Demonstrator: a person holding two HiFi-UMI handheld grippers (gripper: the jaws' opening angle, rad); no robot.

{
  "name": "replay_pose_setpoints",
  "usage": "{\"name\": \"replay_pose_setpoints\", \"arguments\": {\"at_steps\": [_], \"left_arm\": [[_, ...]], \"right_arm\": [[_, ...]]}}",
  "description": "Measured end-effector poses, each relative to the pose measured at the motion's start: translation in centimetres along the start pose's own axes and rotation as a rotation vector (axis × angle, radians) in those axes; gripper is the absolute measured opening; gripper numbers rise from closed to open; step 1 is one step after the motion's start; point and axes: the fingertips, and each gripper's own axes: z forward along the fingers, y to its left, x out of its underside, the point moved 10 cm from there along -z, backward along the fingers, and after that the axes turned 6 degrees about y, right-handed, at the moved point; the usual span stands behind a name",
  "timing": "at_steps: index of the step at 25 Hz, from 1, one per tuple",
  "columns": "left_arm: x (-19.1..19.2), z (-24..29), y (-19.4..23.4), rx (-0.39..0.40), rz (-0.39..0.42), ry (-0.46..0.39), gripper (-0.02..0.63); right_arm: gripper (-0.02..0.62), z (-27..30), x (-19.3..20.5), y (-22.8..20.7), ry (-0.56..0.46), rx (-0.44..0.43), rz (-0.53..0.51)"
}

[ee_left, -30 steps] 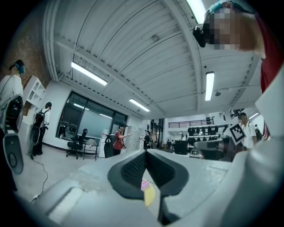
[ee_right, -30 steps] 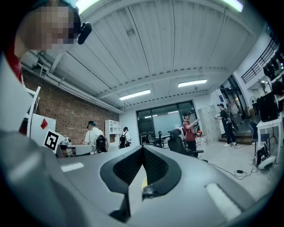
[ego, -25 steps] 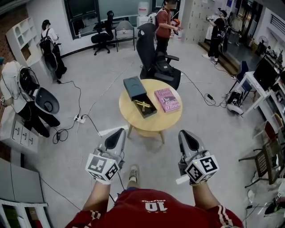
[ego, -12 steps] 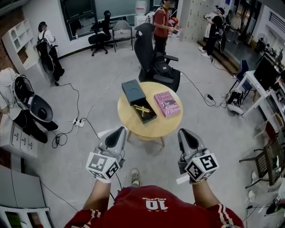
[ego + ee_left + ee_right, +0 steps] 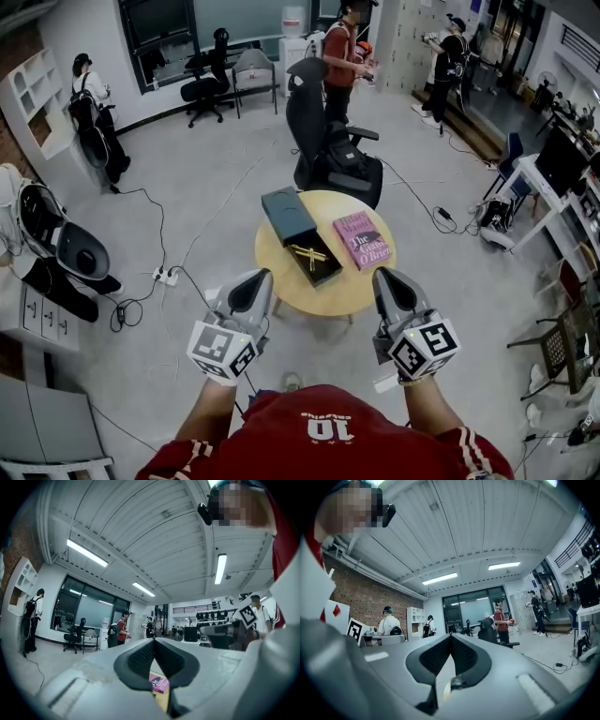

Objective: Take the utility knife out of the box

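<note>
Status: the task has not started in any physical sense.

1. The knife (image 5: 307, 253), a yellowish item, lies inside the open box (image 5: 324, 273) on the round table (image 5: 334, 287). I see nothing gripping or touching it.
2. The box is already uncovered. Its dark lid (image 5: 287, 214) lies at the far end of the tray. I cannot tell whether it is hinged there or lying loose.
3. A pink book (image 5: 361, 240) lies just beside the box on the right. It is clear of the knife and I judge it no obstacle.
4. The left gripper (image 5: 259, 277) has its jaws together with nothing between them. Its own view confirms the pads are meeting.
5. The right gripper (image 5: 383, 275) is likewise closed and empty.
6. Both grippers are held level at the near edge of the table, well short of the box and touching nothing on it.
7. A black chair (image 5: 323, 141) stands behind the table, outside the working area.

Done: the box is open and the knife exposed.

Outstanding: bring one gripper in over the box, part its jaws, clamp the knife, and lift it clear of the tray. The whole removal therefore remains to be carried out.
</note>
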Motion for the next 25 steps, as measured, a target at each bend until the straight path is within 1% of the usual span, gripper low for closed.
{"name": "replay_pose_setpoints", "arguments": {"at_steps": [4, 8, 18, 25], "left_arm": [[-0.1, 0.8, 3.4, 0.020, -0.007, -0.008, 0.003], [0.3, 1.6, 5.9, 0.033, -0.009, -0.013, 0.003], [1.1, 3.3, 8.2, 0.054, -0.043, -0.014, 0.003], [1.3, 4.6, 9.4, 0.037, -0.042, -0.004, 0.003]], "right_arm": [[0.000, 3.2, 0.2, 1.0, 0.003, 0.007, -0.007], [0.000, 5.5, 0.5, 1.7, 0.002, 0.011, -0.013], [0.000, 8.5, 1.2, 1.5, 0.050, 0.016, -0.024], [0.000, 11.4, 2.1, 0.9, 0.087, -0.032, -0.040]]}}
